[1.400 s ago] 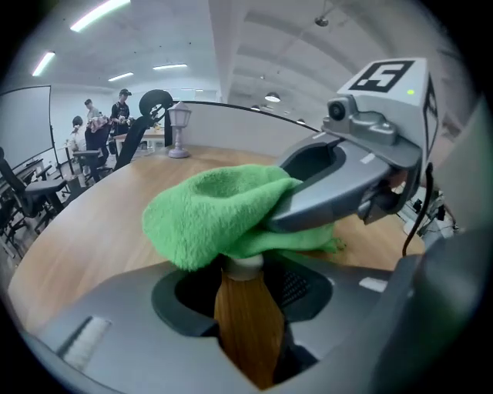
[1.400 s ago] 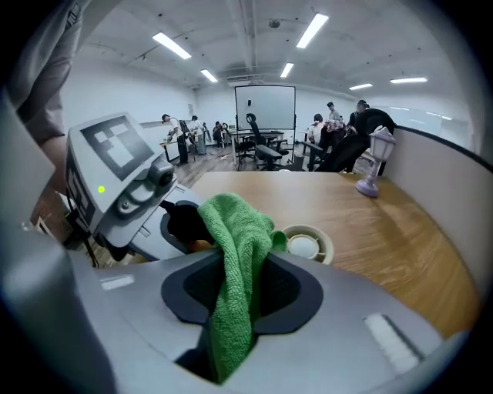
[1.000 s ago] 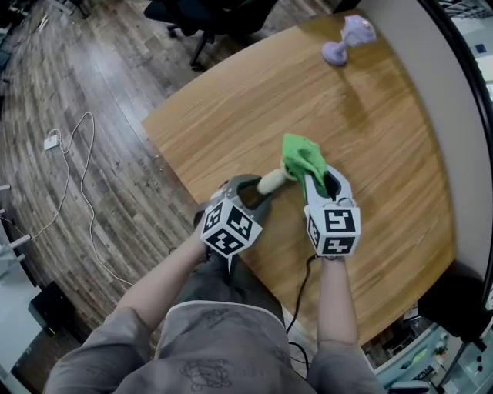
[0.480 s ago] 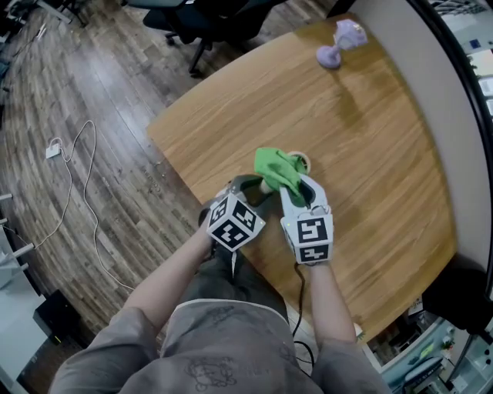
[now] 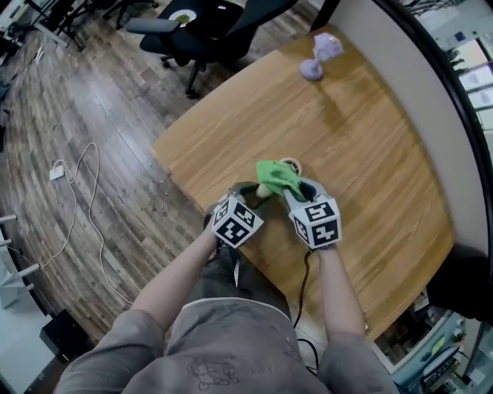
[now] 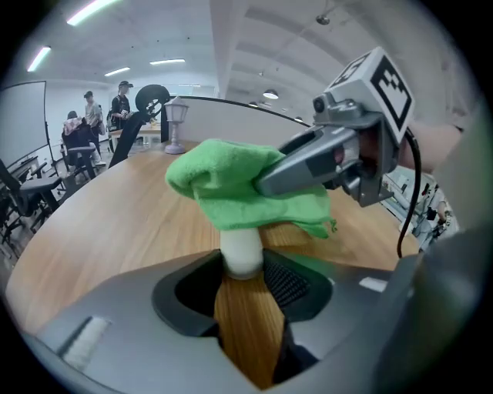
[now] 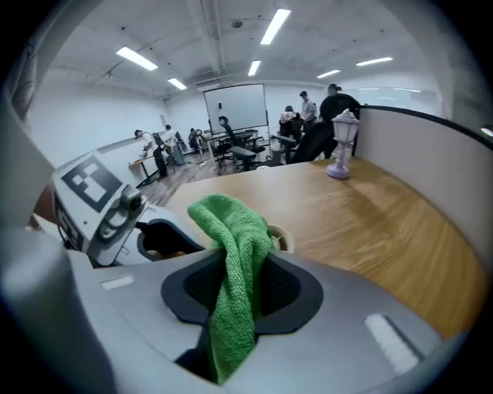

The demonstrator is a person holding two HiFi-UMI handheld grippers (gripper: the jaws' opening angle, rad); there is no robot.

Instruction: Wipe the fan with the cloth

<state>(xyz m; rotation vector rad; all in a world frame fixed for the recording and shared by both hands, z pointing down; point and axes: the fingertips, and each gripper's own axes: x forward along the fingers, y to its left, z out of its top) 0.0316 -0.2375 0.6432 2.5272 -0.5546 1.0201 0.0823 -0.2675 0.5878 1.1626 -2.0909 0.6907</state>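
A small cream fan lies along the wooden table [image 5: 362, 154]. My left gripper [image 5: 254, 192] is shut on its handle [image 6: 243, 254], which stands between the jaws. Only a bit of the fan's round head [image 5: 293, 163] shows in the head view; its rim [image 7: 282, 235] peeks out in the right gripper view. A green cloth [image 5: 276, 175] is draped over that head. My right gripper [image 5: 296, 188] is shut on the cloth [image 7: 235, 292], which hangs down between its jaws. The two grippers sit side by side, almost touching, with the right gripper [image 6: 339, 154] just above the cloth [image 6: 231, 192].
A small purple lamp [image 5: 314, 58] stands at the table's far end. A curved partition [image 5: 431, 115] borders the table on the right. Black office chairs [image 5: 200, 23] and a white cable [image 5: 85, 208] are on the wood floor to the left. People stand far off.
My right gripper has slid the green cloth leftward over the fan's head, closer to the left gripper, hiding more of the fan. The left gripper has kept still.
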